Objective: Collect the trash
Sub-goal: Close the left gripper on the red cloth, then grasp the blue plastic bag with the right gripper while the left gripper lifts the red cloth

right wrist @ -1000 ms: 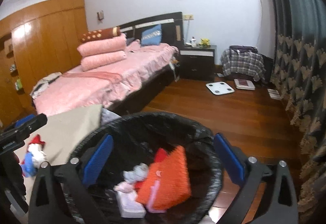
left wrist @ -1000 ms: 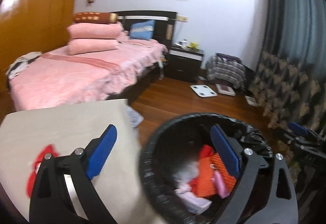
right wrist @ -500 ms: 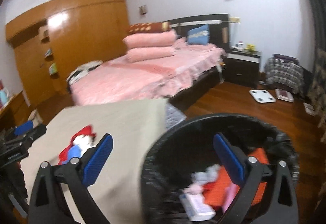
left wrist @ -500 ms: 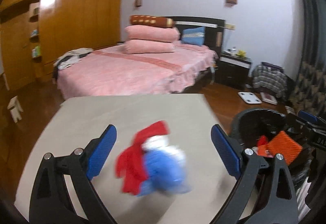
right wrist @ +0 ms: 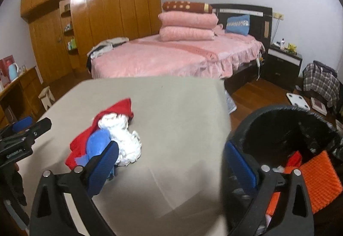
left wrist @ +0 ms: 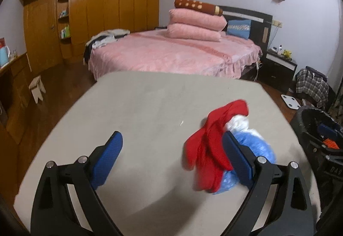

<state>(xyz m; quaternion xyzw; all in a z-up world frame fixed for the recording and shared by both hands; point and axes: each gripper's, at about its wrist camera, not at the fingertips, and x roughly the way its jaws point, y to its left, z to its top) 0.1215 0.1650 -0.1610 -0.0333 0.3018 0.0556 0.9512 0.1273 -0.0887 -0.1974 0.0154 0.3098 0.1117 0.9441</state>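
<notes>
A heap of trash lies on the beige table (left wrist: 150, 107): a red cloth (left wrist: 205, 150), a blue bag (left wrist: 255, 146) and white crumpled tissue (right wrist: 124, 137). My left gripper (left wrist: 171, 156) is open and empty, just left of the heap, its right finger against the red cloth. My right gripper (right wrist: 169, 165) is open and empty, between the heap (right wrist: 103, 137) and the black lined trash bin (right wrist: 285, 128). The bin holds orange and red trash (right wrist: 317, 176). The bin also shows in the left wrist view (left wrist: 315, 124).
The bin stands off the table's right edge. A pink bed (left wrist: 171, 53) lies beyond the table, with a dark nightstand (left wrist: 278, 68), a white scale (left wrist: 290, 101) on the wooden floor, a small stool (left wrist: 37, 88) at left and a wooden wardrobe (left wrist: 96, 11).
Both grippers have swung left, away from over the bin and towards the table. The trash heap is now close in front of both. Both stay open.
</notes>
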